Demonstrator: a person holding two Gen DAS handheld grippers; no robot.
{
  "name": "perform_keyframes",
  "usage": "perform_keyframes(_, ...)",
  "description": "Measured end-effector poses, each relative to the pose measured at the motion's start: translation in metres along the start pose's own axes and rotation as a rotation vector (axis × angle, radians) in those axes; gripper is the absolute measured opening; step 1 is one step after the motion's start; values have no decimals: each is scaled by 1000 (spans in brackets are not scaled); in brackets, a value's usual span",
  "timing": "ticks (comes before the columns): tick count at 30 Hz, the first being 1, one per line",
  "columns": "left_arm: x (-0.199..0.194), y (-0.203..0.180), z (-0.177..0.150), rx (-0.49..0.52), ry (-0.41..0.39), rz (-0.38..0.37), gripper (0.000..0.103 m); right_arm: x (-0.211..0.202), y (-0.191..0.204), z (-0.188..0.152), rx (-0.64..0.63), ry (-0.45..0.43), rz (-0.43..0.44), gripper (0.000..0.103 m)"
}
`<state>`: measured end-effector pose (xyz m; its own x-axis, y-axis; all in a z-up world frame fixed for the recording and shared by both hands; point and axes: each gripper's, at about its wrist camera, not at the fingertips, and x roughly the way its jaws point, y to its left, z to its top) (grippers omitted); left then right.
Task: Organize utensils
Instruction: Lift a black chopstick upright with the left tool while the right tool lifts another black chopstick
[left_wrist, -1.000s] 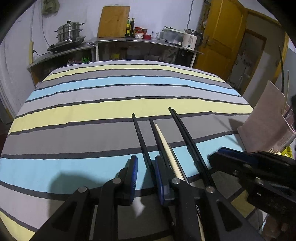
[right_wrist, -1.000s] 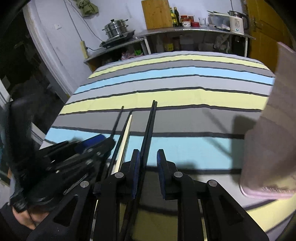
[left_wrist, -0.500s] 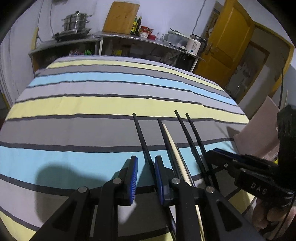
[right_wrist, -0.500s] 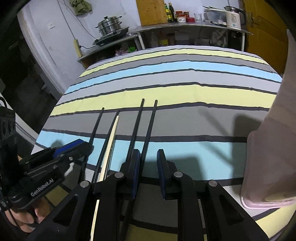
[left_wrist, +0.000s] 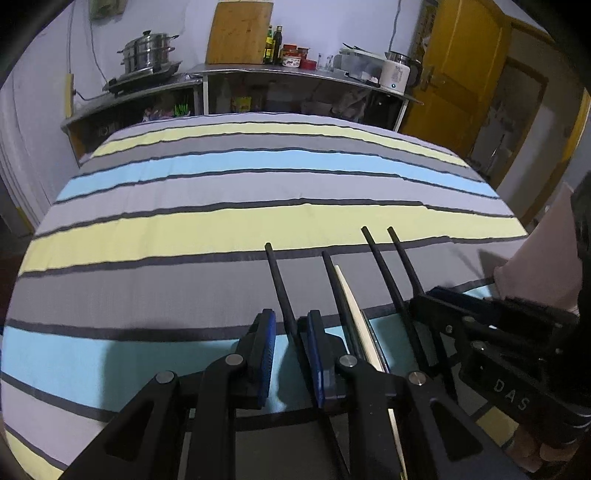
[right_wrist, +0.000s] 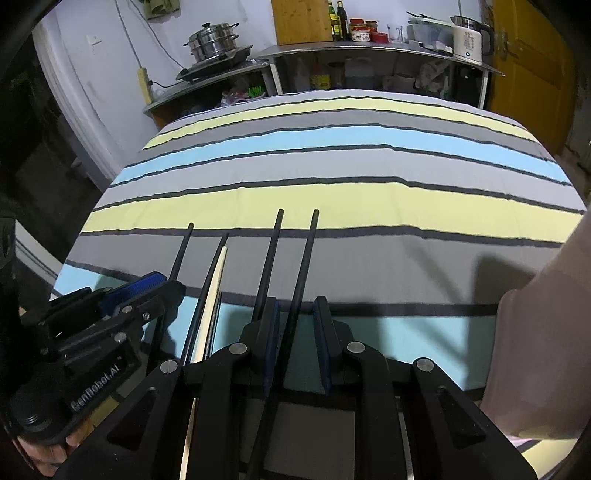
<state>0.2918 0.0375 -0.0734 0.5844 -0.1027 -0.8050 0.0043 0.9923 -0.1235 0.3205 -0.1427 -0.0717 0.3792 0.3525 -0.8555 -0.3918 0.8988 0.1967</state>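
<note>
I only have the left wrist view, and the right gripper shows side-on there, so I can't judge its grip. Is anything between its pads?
Observer: Yes. In the right wrist view one black chopstick runs between the pads of the right gripper; the jaws stand apart, not pressing on it.
Operator: And the black one next to it?
Observer: That second chopstick passes outside the gripper's left finger, so it is not between the pads.
Operator: Any obstacle on its far side?
Observer: The pink holder stands on the cloth to the gripper's right, apart from its fingers.
</note>
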Motion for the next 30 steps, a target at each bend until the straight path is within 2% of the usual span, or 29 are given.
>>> perform_keyframes(4, 2, 3, 5, -8, 12, 8, 9, 4, 4, 4, -30, 3, -33, 9)
perform_keyframes(10, -10, 14, 4, -64, 5, -61, 5, -5, 1, 4, -12, 0, 19, 6)
perform_keyframes(16, -49, 23, 8, -85, -53, -115, 5, -35, 10, 0, -30, -54, 47, 5)
perform_keyframes(30, -145, 10, 16, -38, -177, -164, 5, -129, 16, -4, -40, -213, 89, 5)
